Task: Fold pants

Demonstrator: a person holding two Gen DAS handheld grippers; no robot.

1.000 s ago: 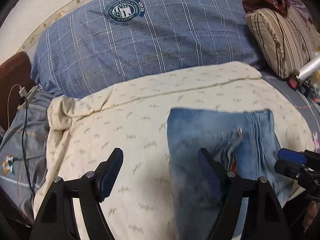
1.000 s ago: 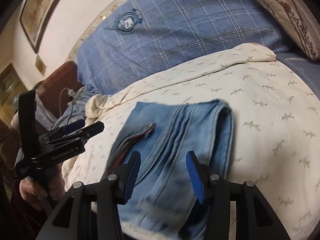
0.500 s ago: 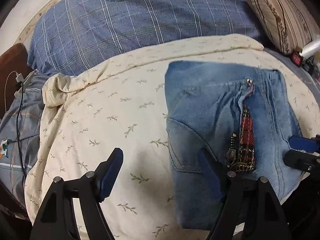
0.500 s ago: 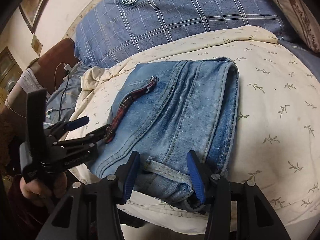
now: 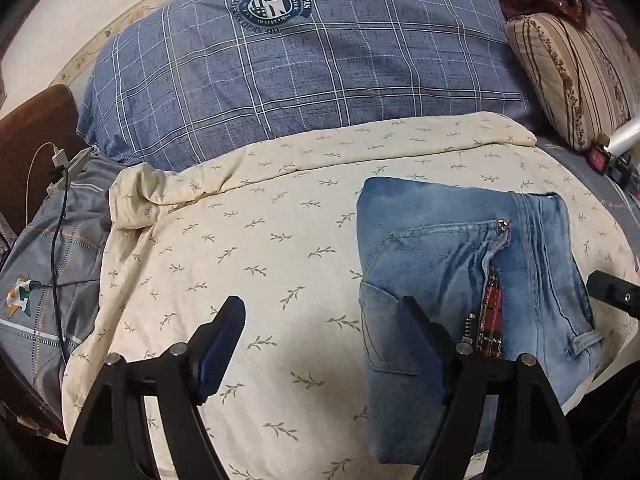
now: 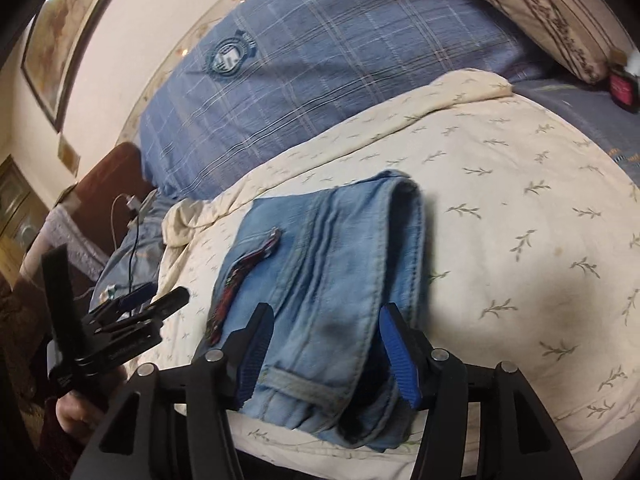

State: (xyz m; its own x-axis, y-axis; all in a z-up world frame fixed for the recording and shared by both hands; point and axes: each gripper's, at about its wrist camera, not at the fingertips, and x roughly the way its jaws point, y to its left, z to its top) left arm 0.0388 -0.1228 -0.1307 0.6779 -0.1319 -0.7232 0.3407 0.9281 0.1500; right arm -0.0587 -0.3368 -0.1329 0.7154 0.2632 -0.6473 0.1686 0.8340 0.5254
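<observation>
A: Starting at the left, what sat there?

B: A charger cable point(image 5: 60, 216) trailed over a grey striped cover at the far left. Next came the cream leaf-print blanket point(image 5: 256, 240), with the blue plaid pillow point(image 5: 304, 80) at its far side. The left gripper point(image 5: 320, 344) hung over bare blanket, its jaws spread wide with nothing between them.

A: And the pants?

B: The jeans point(image 5: 460, 264) lay right of centre on the blanket, folded into a thick block, a red plaid strip point(image 5: 493, 320) showing at the zipper. Their near end reached the blanket's near edge.

A: The right gripper?

B: The right gripper point(image 6: 326, 354) straddled the near end of the stack by a belt loop point(image 6: 298, 384). Its jaws were opening and the pads looked clear of the denim, so I judged it released.

A: What could spoil things?

B: I thought the block's near end could sag off the edge, since it lay so close. A pad snagging the belt loop on the way out could also drag the top layer askew.
</observation>
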